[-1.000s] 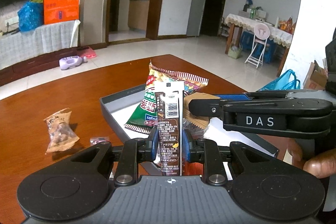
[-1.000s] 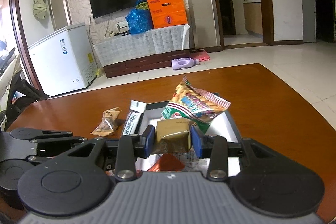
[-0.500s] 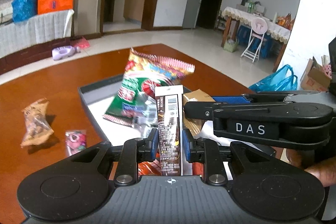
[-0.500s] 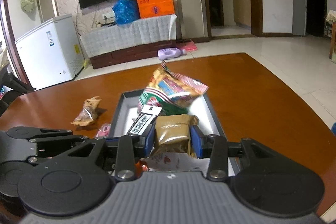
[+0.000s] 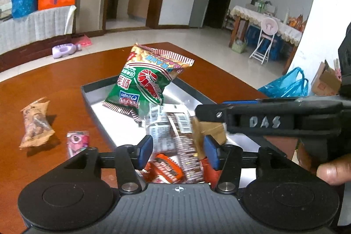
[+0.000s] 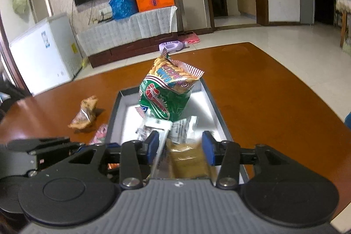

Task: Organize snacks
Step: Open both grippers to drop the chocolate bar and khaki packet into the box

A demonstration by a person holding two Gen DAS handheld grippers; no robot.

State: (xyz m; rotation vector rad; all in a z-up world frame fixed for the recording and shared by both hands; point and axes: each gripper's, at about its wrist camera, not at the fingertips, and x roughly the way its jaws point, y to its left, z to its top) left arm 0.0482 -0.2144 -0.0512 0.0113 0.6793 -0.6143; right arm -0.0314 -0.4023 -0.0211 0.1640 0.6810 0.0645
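A grey tray (image 5: 96, 89) sits on the brown table and holds a green prawn-cracker bag (image 5: 149, 80), several small packets and an orange packet (image 5: 164, 170). My left gripper (image 5: 178, 151) is open above the tray's near end; the long brown bar (image 5: 186, 150) lies blurred between its fingers, loose. My right gripper (image 6: 179, 147) is open too, with the tan packet (image 6: 188, 161) lying blurred below it in the tray (image 6: 217, 106). The bag also shows in the right wrist view (image 6: 169, 91).
A tan nut packet (image 5: 35, 122) and a pink candy (image 5: 76, 142) lie on the table left of the tray. They also show in the right wrist view, the nut packet (image 6: 84, 115) and the candy (image 6: 99, 133). The table's right edge (image 5: 241, 82) is near.
Both grippers have opened. The brown bar has dropped from the left gripper and the tan packet from the right, both into the tray.
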